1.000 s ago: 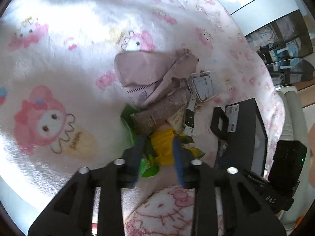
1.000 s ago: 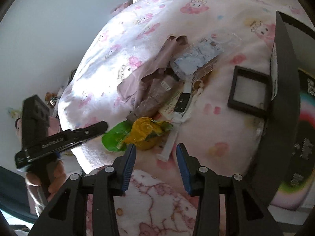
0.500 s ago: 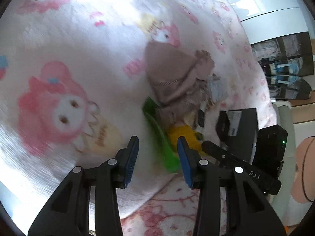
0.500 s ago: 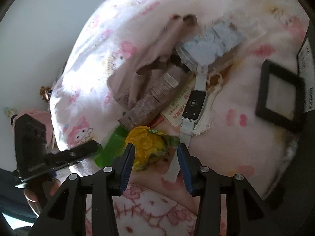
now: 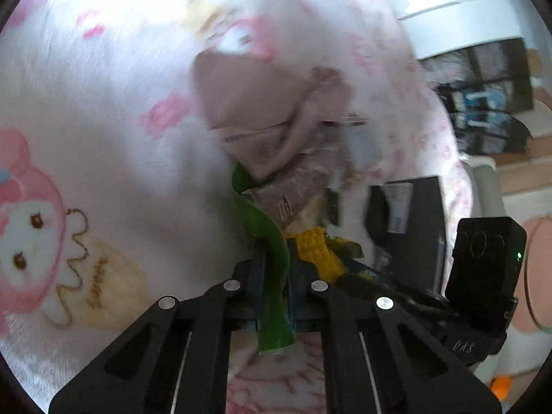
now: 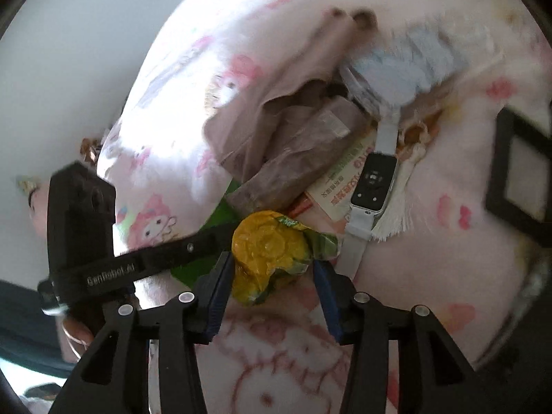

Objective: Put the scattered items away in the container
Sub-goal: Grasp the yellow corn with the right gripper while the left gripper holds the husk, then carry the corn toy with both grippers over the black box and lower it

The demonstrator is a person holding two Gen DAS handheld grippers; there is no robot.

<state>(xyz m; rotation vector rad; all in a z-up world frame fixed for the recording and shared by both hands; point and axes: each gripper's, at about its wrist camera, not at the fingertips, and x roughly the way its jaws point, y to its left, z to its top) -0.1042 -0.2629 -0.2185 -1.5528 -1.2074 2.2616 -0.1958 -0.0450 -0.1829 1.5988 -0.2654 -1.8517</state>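
A pile of small items lies on a pink cartoon-print blanket (image 5: 86, 120). My left gripper (image 5: 276, 255) has a flat green packet (image 5: 257, 214) between its pads; the jaws are closing and pinch its edge. Right beside it lies a yellow corn-print packet (image 5: 317, 252). In the right wrist view this yellow packet (image 6: 269, 245) sits between the fingers of my right gripper (image 6: 272, 262), which is open; only the left pad brushes it. The black box (image 5: 414, 227) stands at the pile's right.
Behind the packets lie a pinkish cloth (image 5: 248, 96), brown wrapped packets (image 6: 296, 158), a printed card, a white smart band (image 6: 372, 179), a white tassel and a clear pouch (image 6: 403, 65). A black square frame (image 6: 521, 179) lies to the right. The blanket drops off at the left.
The left gripper swung onto the green packet's edge, sank, and its jaws closed on it. The right gripper advanced until the yellow packet lay between its open fingers.
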